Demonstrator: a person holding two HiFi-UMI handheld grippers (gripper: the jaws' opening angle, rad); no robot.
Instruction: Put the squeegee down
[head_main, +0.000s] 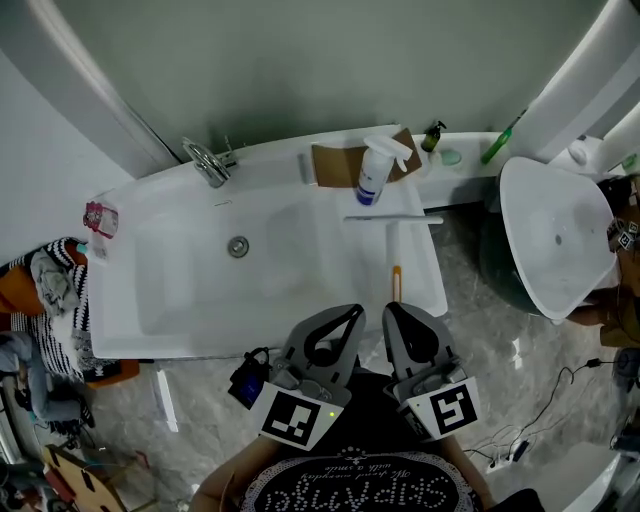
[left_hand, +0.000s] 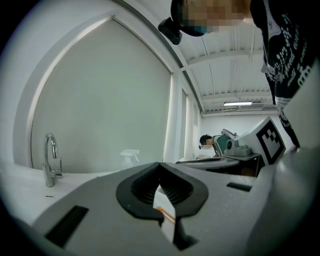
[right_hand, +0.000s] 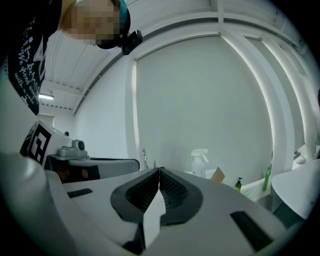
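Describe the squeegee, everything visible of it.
The squeegee is pale, plastic-looking and T-shaped. It has a long thin blade bar and a slim handle whose orange end points toward the person. It lies flat on the wide ledge at the right end of the white bathtub, just in front of the spray bottle. Neither the left tool nor the right tool grips it; both are shut.

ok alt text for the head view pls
Seen from above, a white squeegee lies on the right end of a white bathtub, just beyond the left gripper and right gripper, both shut and empty. A spray bottle stands on the far ledge, a faucet to its left.
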